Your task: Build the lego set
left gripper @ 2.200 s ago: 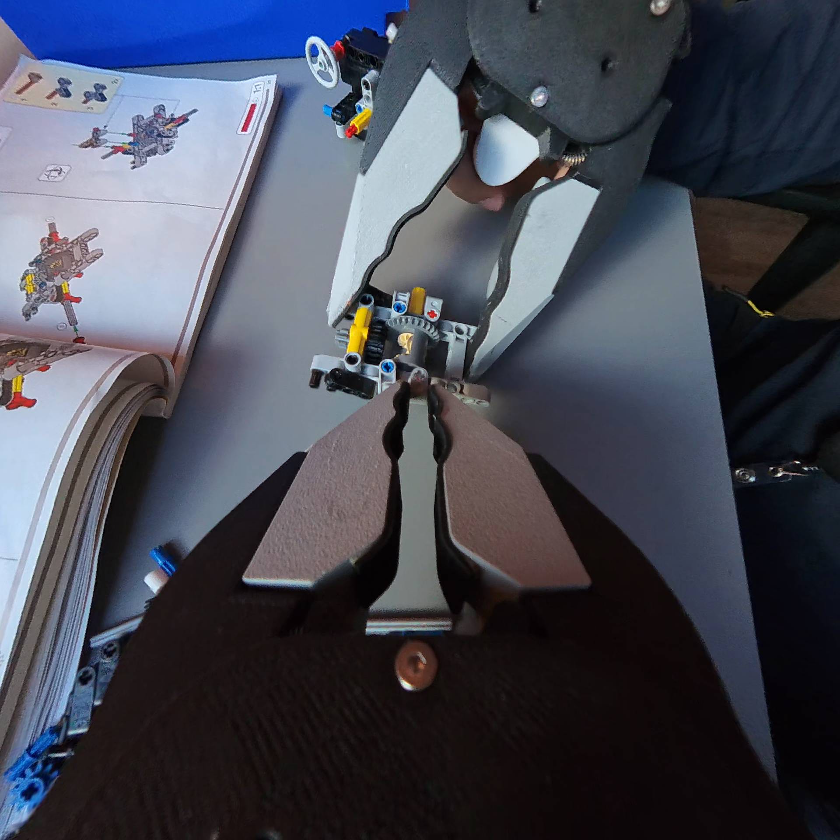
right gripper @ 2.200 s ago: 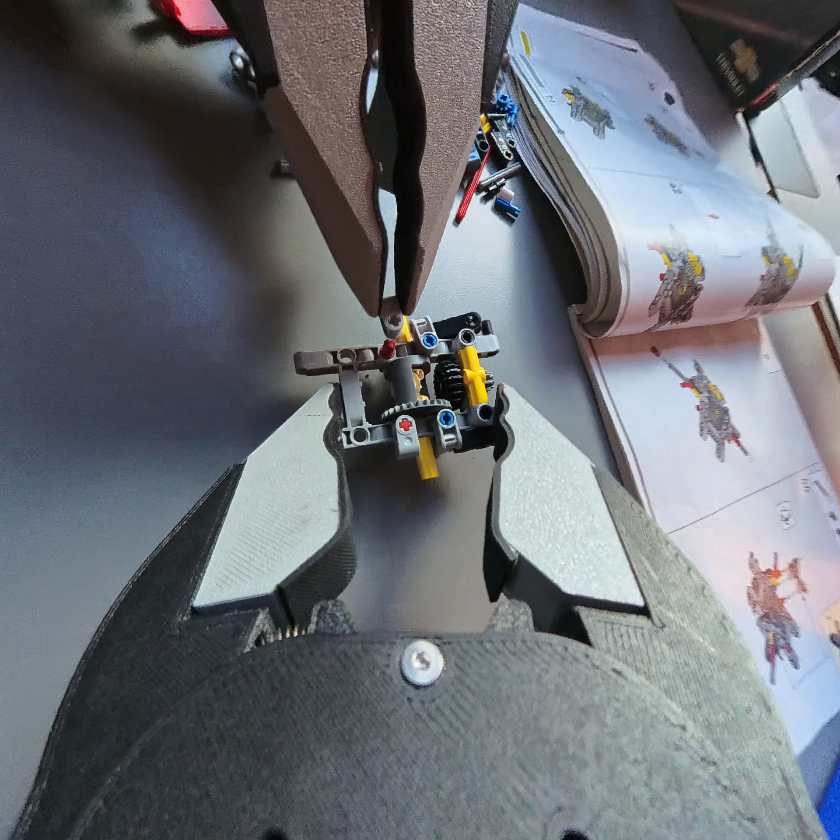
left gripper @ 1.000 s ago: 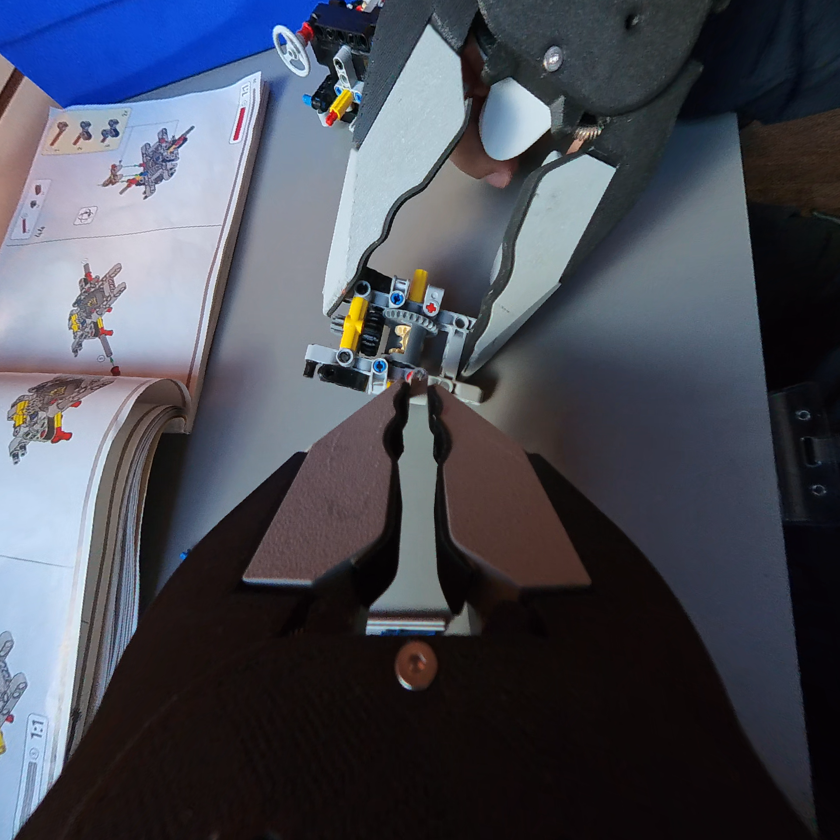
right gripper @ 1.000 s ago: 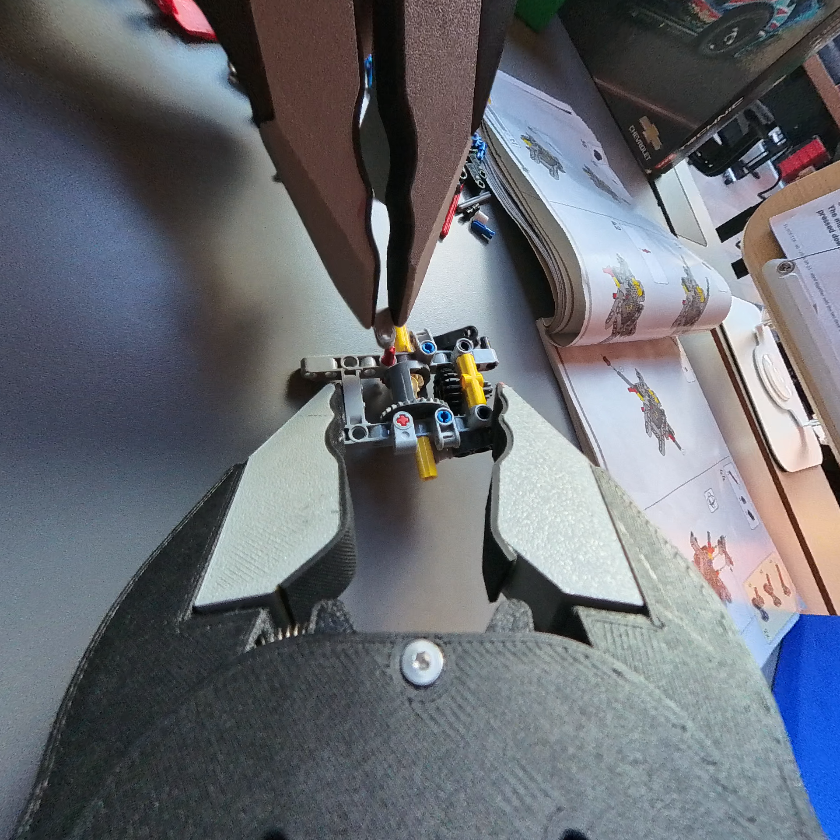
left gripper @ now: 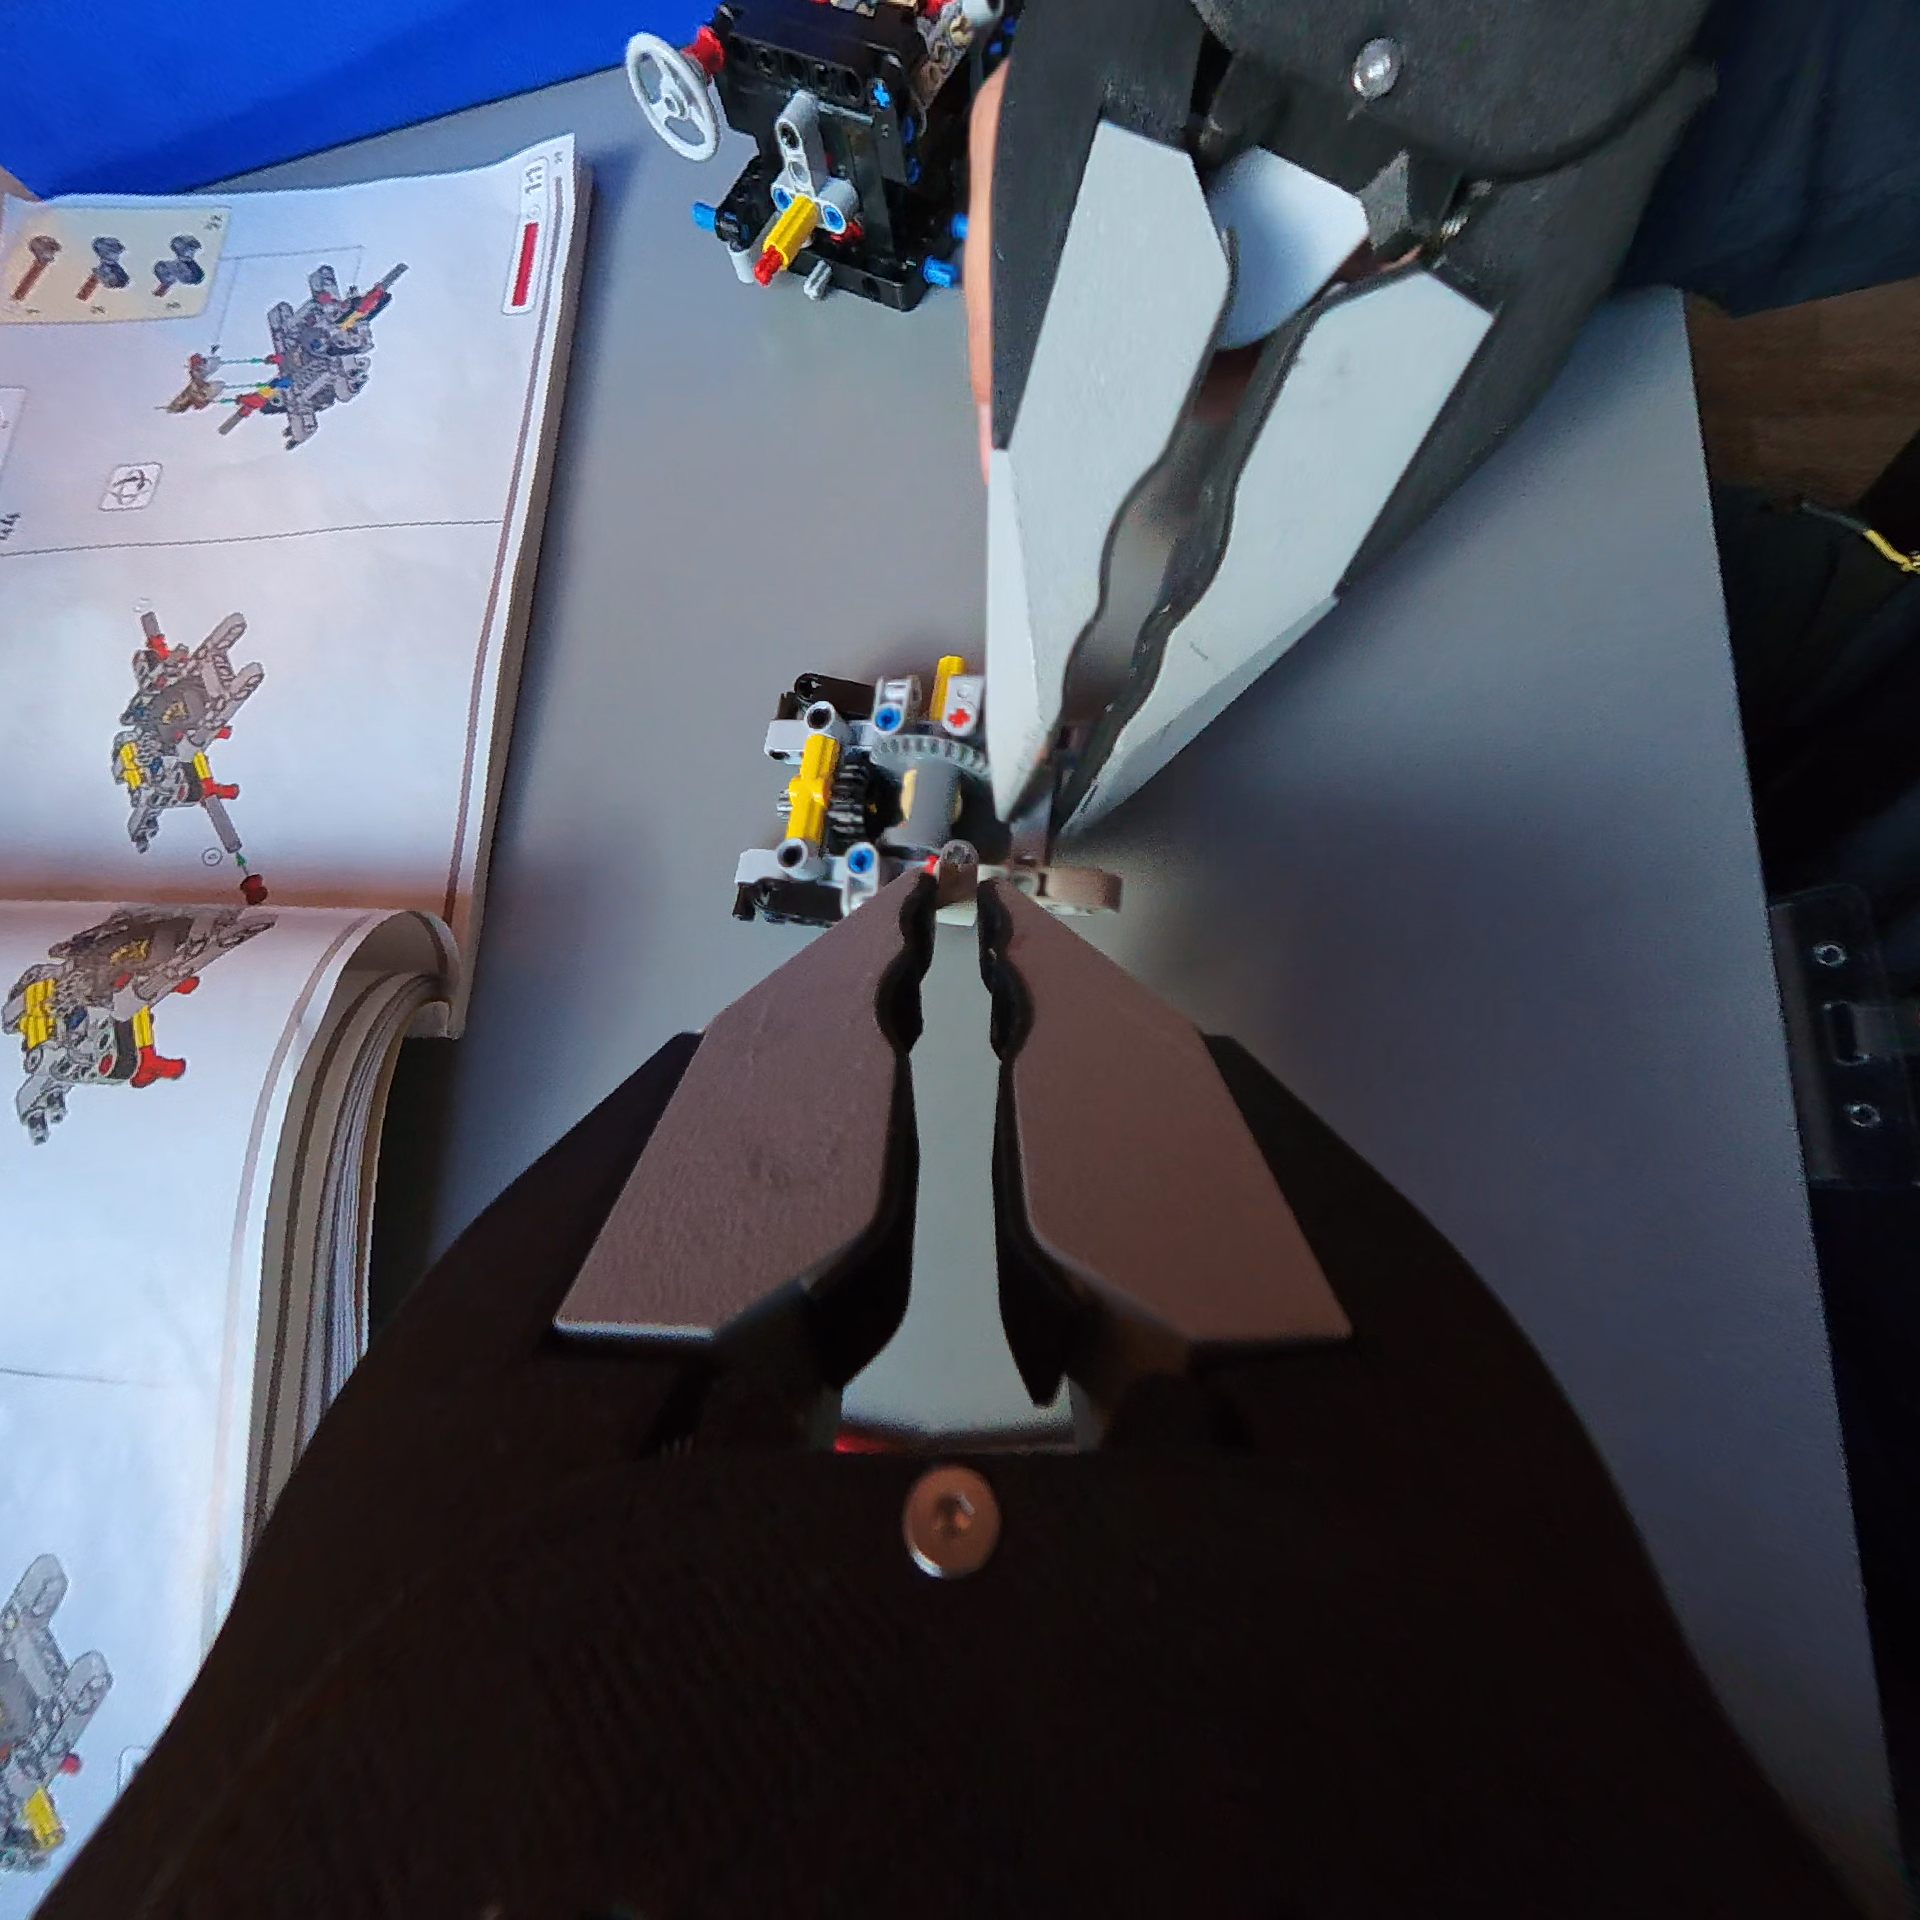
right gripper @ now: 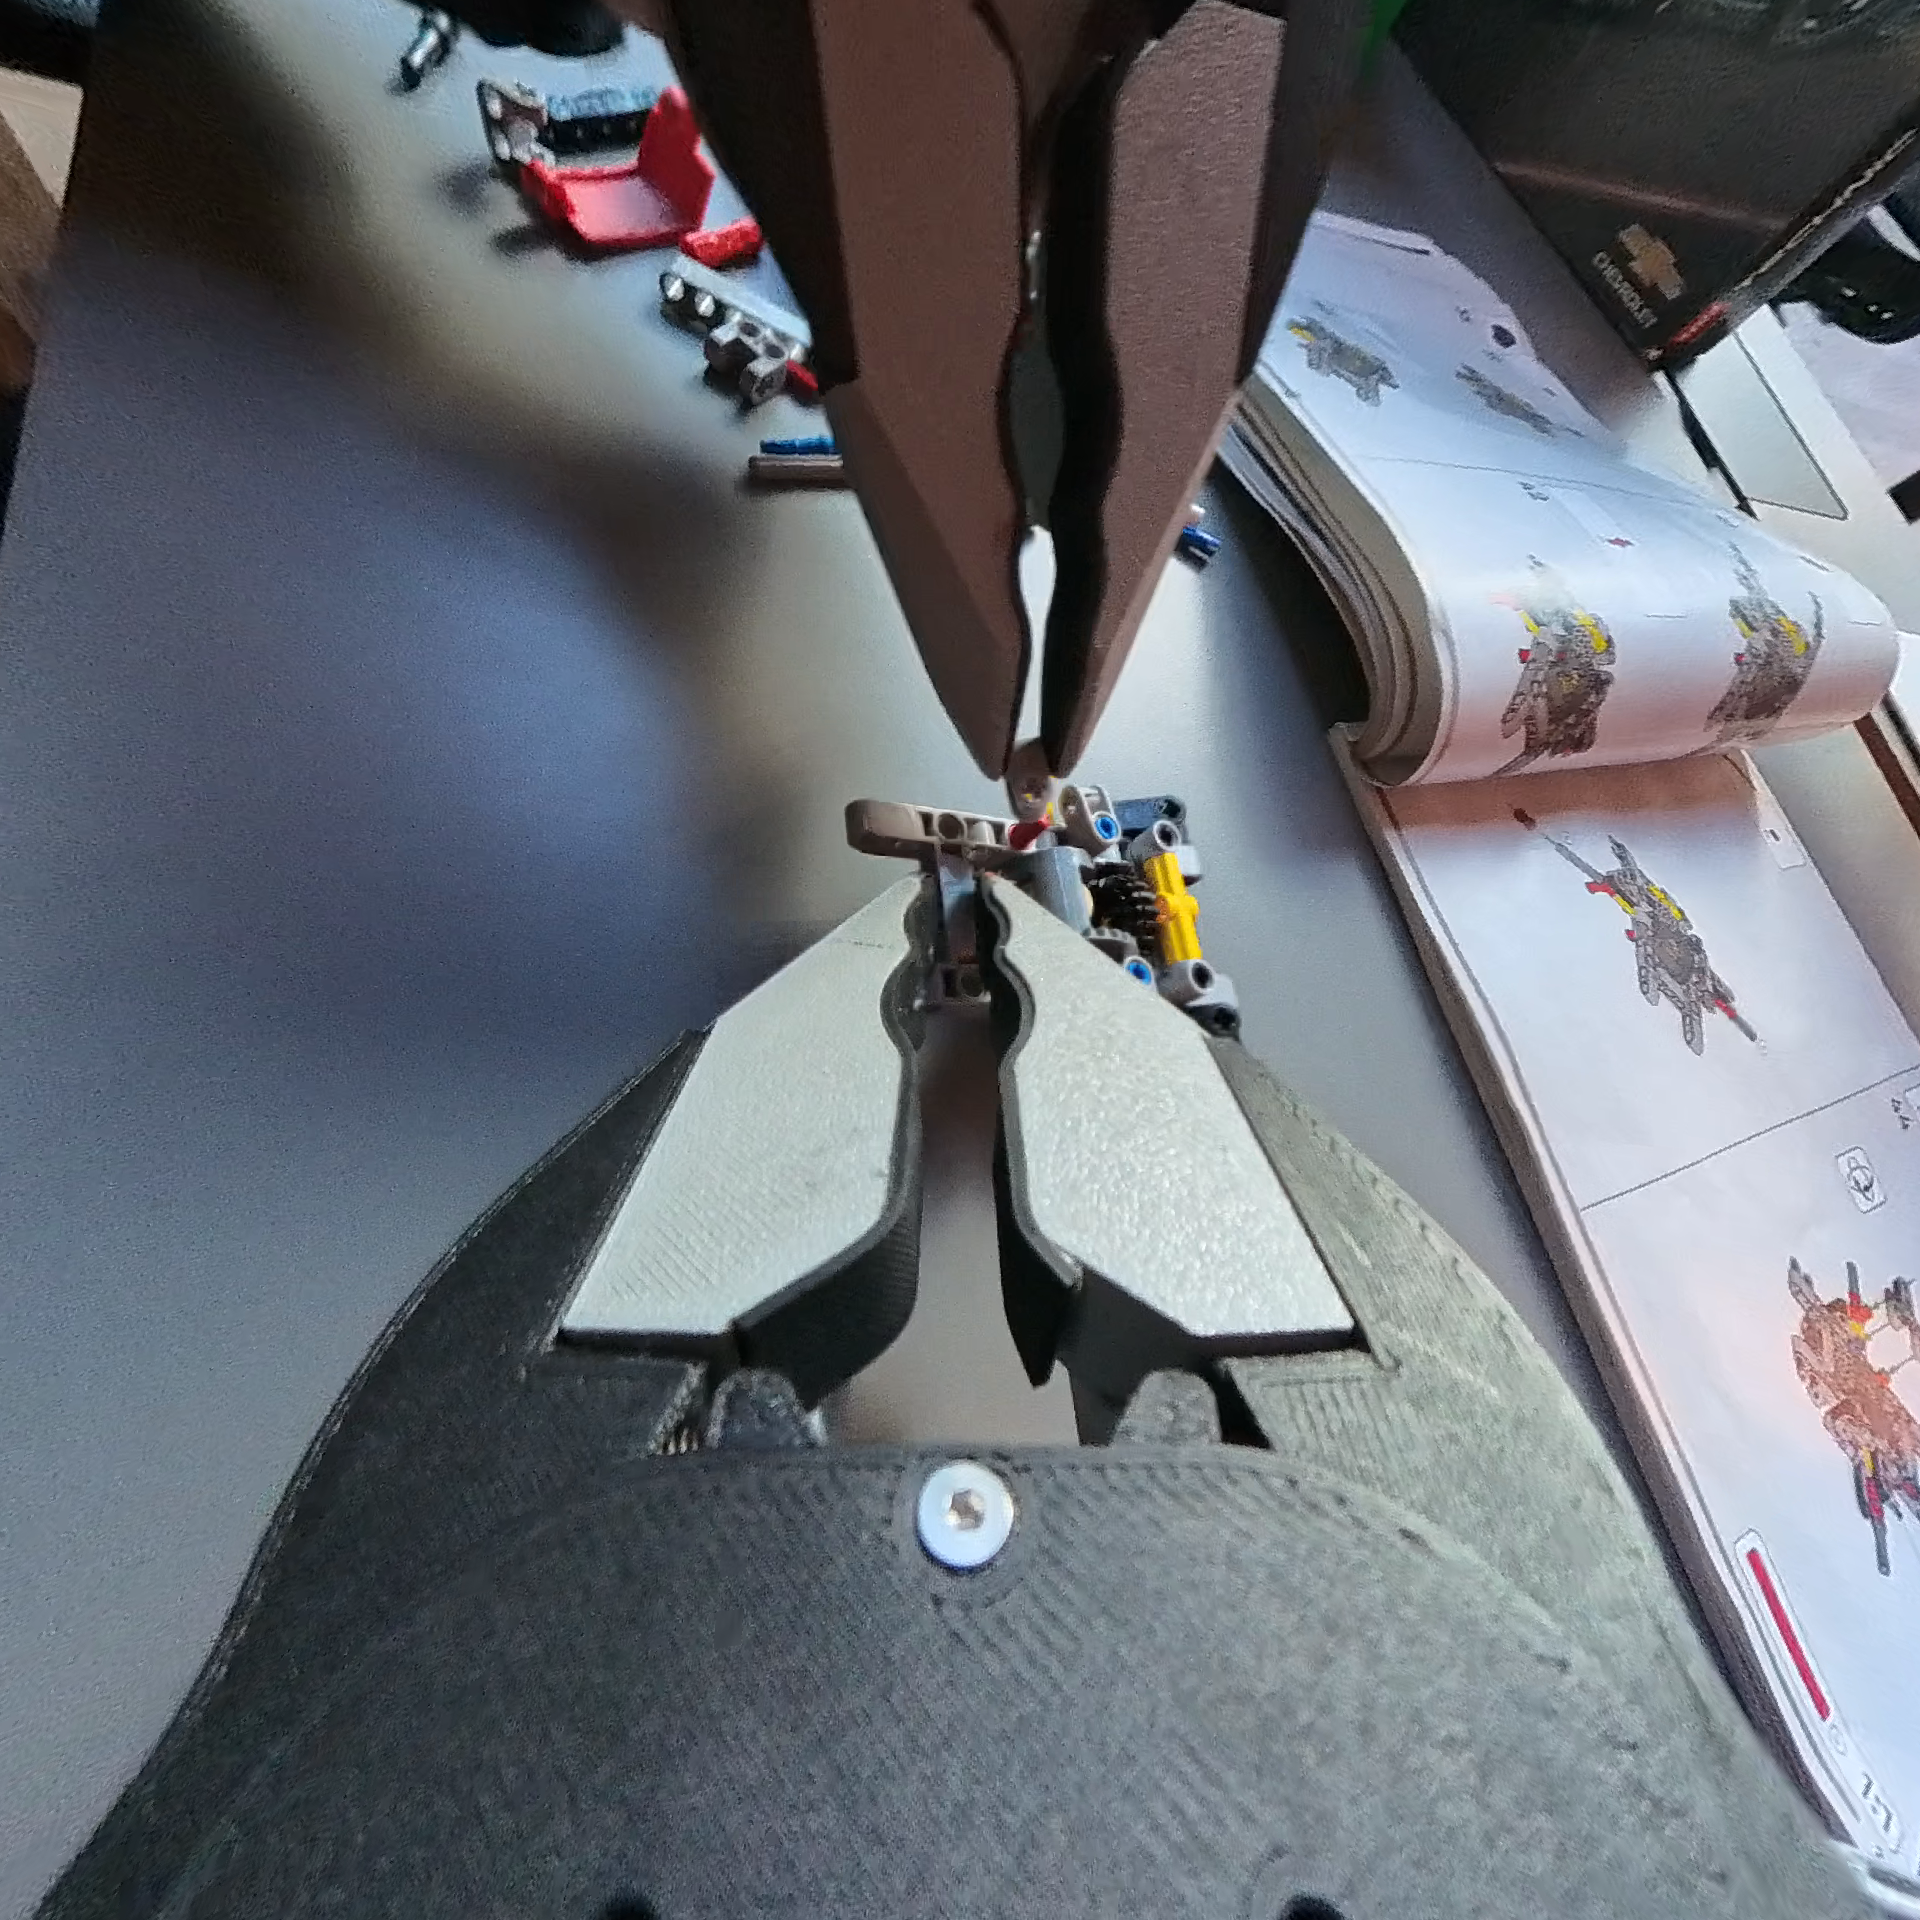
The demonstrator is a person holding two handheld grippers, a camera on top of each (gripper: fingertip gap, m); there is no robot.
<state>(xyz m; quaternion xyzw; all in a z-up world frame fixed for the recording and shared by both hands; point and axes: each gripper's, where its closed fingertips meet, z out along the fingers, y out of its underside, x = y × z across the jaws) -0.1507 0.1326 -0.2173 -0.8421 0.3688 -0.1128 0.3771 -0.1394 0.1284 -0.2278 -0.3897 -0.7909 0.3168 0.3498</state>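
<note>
Two hand-held grippers meet over a small brick gear assembly (left gripper: 873, 790) standing on a grey table (left gripper: 727, 520), near its middle and just beside the right-hand edge of an open instruction booklet (left gripper: 260, 520). The left gripper (left gripper: 954, 896), with brown fingers, has its jaws drawn almost together on a small grey connector piece (right gripper: 1031, 774) that sticks out from the end of the assembly, both tips pressed against it. The right gripper (right gripper: 961, 914), with grey fingers, comes from the opposite side and is closed to a narrow gap on a thin grey beam (right gripper: 958, 935) of the assembly's frame, which sits between its pads. A tan cross beam (right gripper: 914, 826) juts from the assembly between the two sets of tips. A larger black brick model (left gripper: 831, 156) with a white wheel stands toward the far edge of the table. Loose parts and a red piece (right gripper: 623, 197) lie scattered behind the left gripper.
</note>
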